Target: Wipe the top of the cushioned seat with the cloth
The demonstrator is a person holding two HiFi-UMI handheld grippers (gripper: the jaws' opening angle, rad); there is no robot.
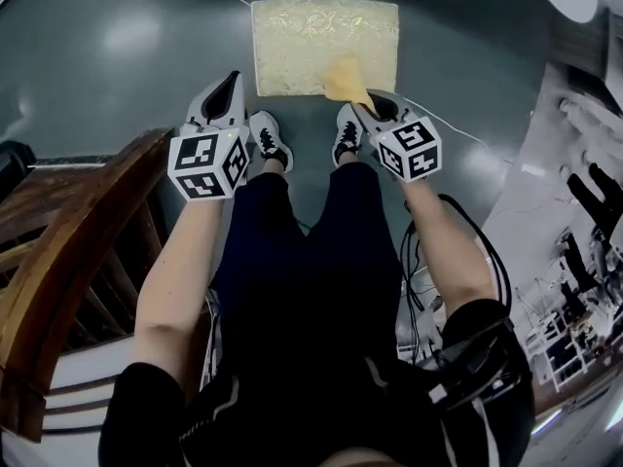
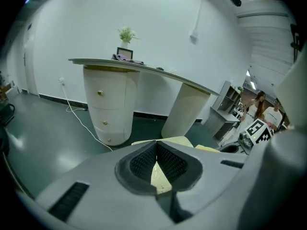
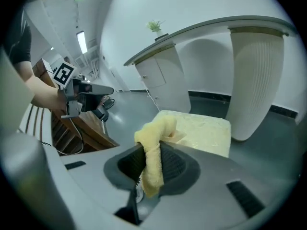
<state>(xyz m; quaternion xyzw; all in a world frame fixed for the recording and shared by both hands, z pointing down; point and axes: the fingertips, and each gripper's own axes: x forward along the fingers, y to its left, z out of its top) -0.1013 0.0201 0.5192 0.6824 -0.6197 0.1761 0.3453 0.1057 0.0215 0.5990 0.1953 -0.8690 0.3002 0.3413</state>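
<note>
The gray floor (image 1: 127, 56) fills most of the head view. On it, at 12 o'clock from the person's shoes, sits the pale yellow cushioned seat (image 1: 292, 42). It is low and flat with its top facing up, so it looks easy to reach from above. The right gripper (image 1: 365, 103) is at 1 o'clock. Its fingers squeeze the yellow cloth (image 1: 346, 78), which sticks out over the seat's near edge, ready to rub. The left gripper (image 1: 229, 84) is at 11 o'clock, out of the way, with its fingers closed on nothing.

Cloth (image 3: 152, 152) yellow; cushioned seat (image 1: 292, 47) pale cream, perhaps embossed — floor (image 1: 117, 66) grey-green.
</note>
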